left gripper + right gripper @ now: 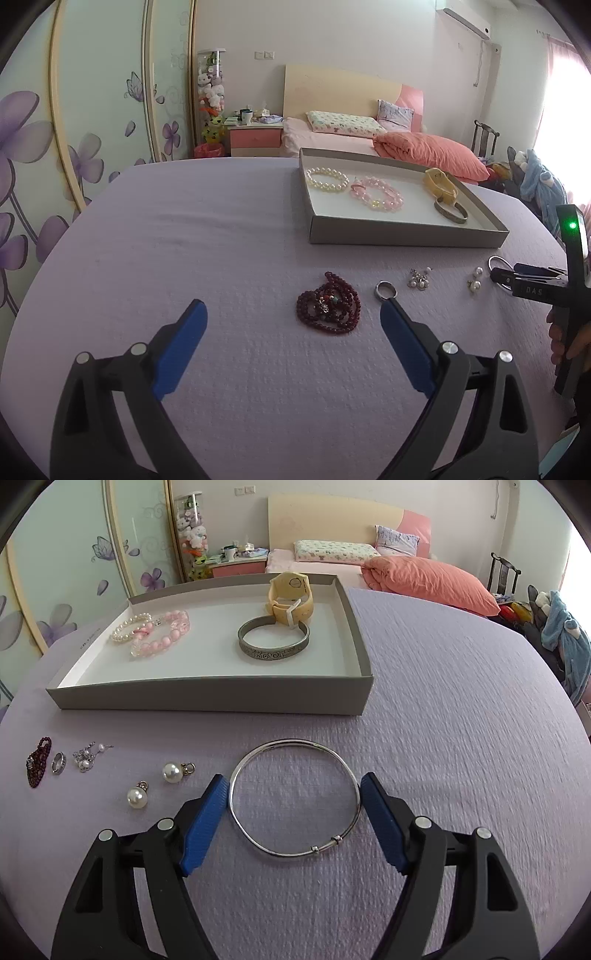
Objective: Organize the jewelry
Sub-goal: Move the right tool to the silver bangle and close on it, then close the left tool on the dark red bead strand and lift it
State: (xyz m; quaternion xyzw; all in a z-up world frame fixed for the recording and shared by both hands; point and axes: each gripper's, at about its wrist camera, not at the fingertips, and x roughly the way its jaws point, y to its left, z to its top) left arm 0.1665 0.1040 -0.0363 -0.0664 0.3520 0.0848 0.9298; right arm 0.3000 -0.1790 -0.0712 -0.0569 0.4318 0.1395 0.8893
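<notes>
A grey tray (pixel 207 698) with a white floor holds a pearl bracelet (pixel 127 629), a pink bead bracelet (pixel 162 633), an engraved metal bangle (pixel 273 651) and a yellow watch (pixel 291 598). A thin silver bangle (pixel 295 851) lies on the lilac cloth between the blue pads of my right gripper (pixel 294 788); both pads touch its sides. My left gripper (pixel 291 314) is open and empty, just short of a dark red bead necklace (pixel 328 308) and a silver ring (pixel 385 290). The tray also shows in the left wrist view (pixel 406 234).
On the cloth lie two pearl earrings (pixel 155 784), a crystal and pearl cluster (pixel 86 758), the ring (pixel 58 762) and the red necklace (pixel 37 762). Behind the table are a bed with an orange pillow (pixel 432 578), a nightstand and a wardrobe.
</notes>
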